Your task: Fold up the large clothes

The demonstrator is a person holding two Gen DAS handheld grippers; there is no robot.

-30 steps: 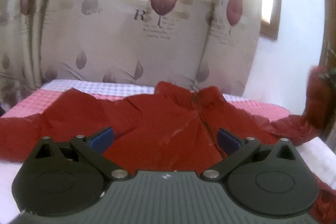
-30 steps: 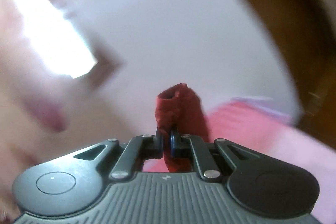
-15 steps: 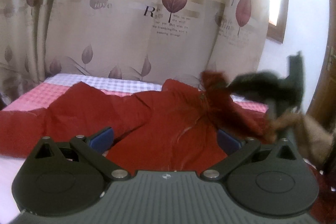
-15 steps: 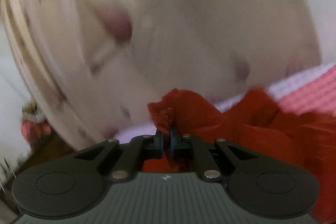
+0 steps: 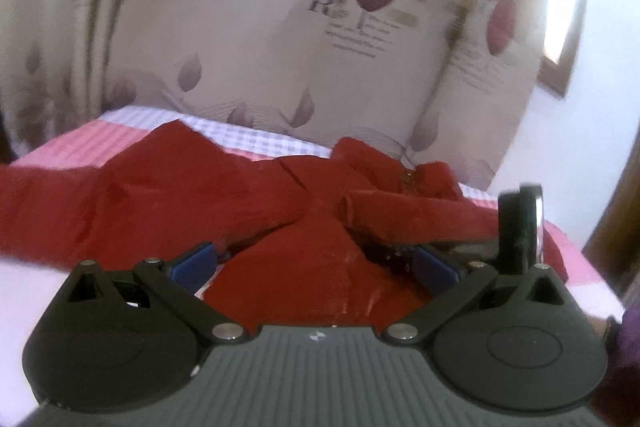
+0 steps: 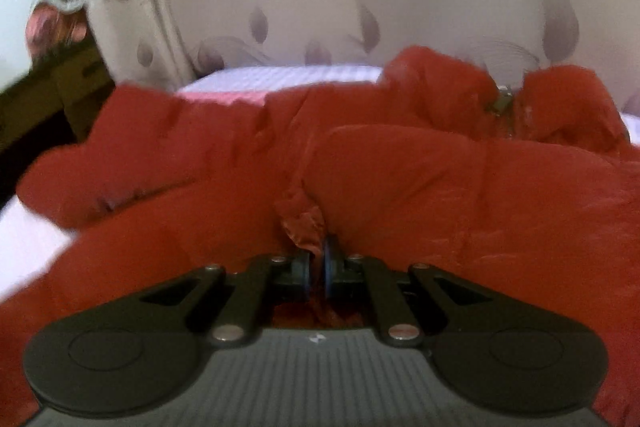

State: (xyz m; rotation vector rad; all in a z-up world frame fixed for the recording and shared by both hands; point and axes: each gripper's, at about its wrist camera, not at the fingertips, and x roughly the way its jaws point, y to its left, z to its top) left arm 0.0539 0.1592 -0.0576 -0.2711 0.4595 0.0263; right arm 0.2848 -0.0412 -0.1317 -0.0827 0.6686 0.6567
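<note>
A large red jacket (image 5: 312,247) lies spread on the bed, collar and zipper at the far side. Its right sleeve (image 5: 416,215) is folded across the chest. My left gripper (image 5: 316,263) is open and empty, hovering over the jacket's lower front. My right gripper (image 6: 316,267) is shut on the cuff of that sleeve (image 6: 304,223), low over the jacket body (image 6: 440,179). The right gripper also shows in the left wrist view (image 5: 520,231) at the right, by the folded sleeve.
The bed has a pink, white and lilac checked cover (image 5: 256,135). A beige leaf-print curtain (image 5: 320,27) hangs behind it. A window (image 5: 560,7) is at the far right. Dark wooden furniture (image 6: 60,87) stands left of the bed.
My right gripper carried the sleeve cuff from high at the right across and down onto the jacket's chest. The left gripper stayed open over the lower front.
</note>
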